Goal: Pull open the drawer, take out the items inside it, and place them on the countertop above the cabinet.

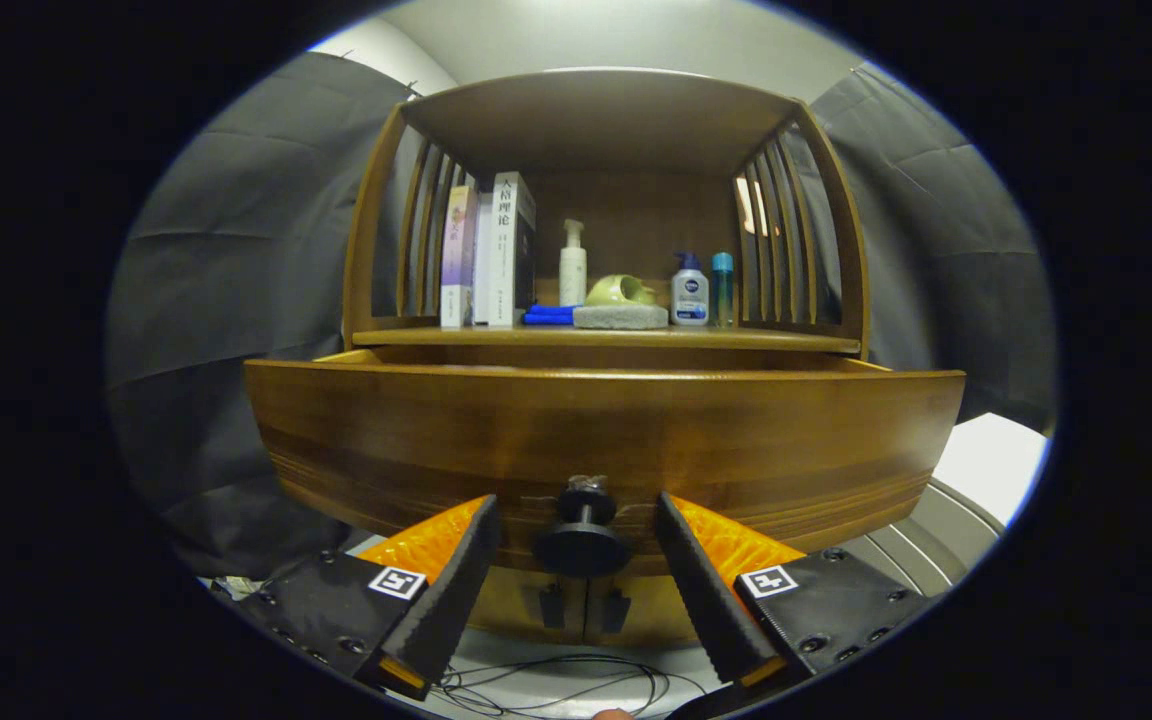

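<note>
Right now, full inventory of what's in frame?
drawer: 1, brown wood, pulled out below the countertop, inside hidden
drawer knob: 1, black, between the fingers, untouched
countertop: 1, brown wood, above the drawer
books: about 3, white, purple, dark, upright at countertop's left
pump bottle: 1, white, right of books
blue flat item: 1, beside the sponge
sponge: 1, grey, countertop front
green item: 1, behind sponge
small bottles: 2, white and teal, right side
cables: thin, black, on the floor below
gripper: 1, open, fingers astride the knob
</note>
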Demonstrator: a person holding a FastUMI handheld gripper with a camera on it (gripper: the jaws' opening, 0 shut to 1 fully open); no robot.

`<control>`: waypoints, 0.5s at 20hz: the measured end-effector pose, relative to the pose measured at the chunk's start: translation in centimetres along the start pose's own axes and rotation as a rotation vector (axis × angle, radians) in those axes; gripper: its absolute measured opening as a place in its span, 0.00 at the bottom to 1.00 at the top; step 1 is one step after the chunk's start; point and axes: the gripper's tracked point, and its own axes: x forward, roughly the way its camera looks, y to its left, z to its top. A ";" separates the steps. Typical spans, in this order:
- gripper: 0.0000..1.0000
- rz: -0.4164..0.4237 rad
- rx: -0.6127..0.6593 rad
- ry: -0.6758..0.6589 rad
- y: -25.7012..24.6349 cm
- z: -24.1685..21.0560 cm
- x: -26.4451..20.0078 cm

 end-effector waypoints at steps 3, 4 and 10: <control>0.98 -0.020 -0.023 -0.003 0.0 0.2 0.3; 0.98 -0.027 -0.013 -0.006 0.1 0.2 0.2; 0.97 -0.057 0.004 0.008 -0.2 0.7 1.9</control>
